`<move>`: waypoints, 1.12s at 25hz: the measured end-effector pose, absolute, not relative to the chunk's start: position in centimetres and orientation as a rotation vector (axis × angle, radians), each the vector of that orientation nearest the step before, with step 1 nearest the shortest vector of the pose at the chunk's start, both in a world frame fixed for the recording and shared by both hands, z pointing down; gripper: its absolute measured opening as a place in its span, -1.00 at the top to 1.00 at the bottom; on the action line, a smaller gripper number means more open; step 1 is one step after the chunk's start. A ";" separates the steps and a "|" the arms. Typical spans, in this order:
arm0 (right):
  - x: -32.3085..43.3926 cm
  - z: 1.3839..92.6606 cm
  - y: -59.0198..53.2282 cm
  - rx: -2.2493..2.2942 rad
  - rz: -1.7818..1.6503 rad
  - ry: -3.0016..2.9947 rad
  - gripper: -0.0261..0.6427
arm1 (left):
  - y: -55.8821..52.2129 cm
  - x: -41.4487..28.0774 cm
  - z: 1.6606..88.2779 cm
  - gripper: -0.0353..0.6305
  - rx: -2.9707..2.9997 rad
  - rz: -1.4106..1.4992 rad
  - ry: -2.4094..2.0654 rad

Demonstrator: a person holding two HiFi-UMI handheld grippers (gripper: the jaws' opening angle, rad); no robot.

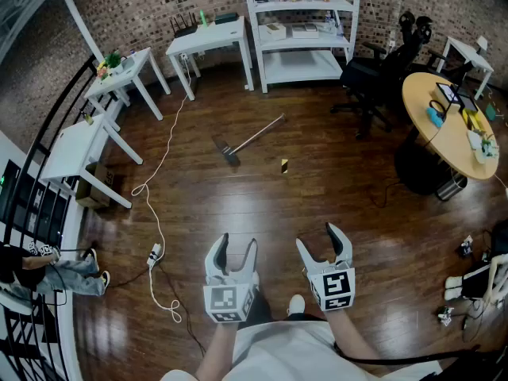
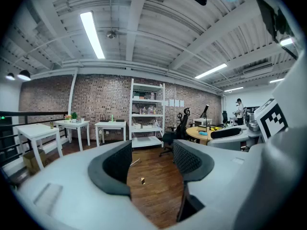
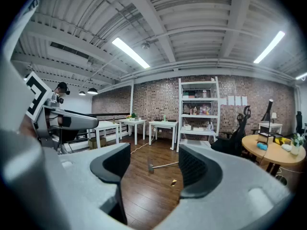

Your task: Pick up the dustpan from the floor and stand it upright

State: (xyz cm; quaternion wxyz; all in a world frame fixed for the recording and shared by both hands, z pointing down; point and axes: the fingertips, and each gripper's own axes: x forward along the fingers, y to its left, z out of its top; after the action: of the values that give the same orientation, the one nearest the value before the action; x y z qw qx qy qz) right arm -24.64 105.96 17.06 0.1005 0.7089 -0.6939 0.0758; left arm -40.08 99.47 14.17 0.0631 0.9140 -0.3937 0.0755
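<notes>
Two grippers sit at the bottom centre of the head view — the left gripper [image 1: 237, 246] and the right gripper [image 1: 321, 243]. Both have their jaws spread wide with nothing between them. One dustpan [image 1: 254, 136] lies flat on the wooden floor [image 1: 333, 181] at mid-frame, well apart from both grippers, its long handle slanting toward the upper right. One small yellow scrap [image 1: 284, 165] lies near it. Three white worktops [image 1: 208, 38] line the upper left — one round worktop [image 1: 444, 137] stands at the right.
</notes>
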 end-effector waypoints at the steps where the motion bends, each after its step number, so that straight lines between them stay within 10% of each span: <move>1: -24.3 16.8 104.7 2.109 0.197 -2.054 0.02 | 98.0 -39.6 14.5 0.03 2.758 0.226 -1.184; 28: -16.3 20.9 59.1 1.952 0.199 -2.060 0.13 | 52.6 -28.5 21.9 -0.02 2.764 0.363 -1.018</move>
State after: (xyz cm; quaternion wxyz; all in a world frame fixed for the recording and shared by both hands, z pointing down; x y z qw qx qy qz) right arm -16.25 59.06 20.86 0.1479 0.6787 -0.7160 0.0691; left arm -28.48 52.62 21.91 0.0866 0.9278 -0.3418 0.1219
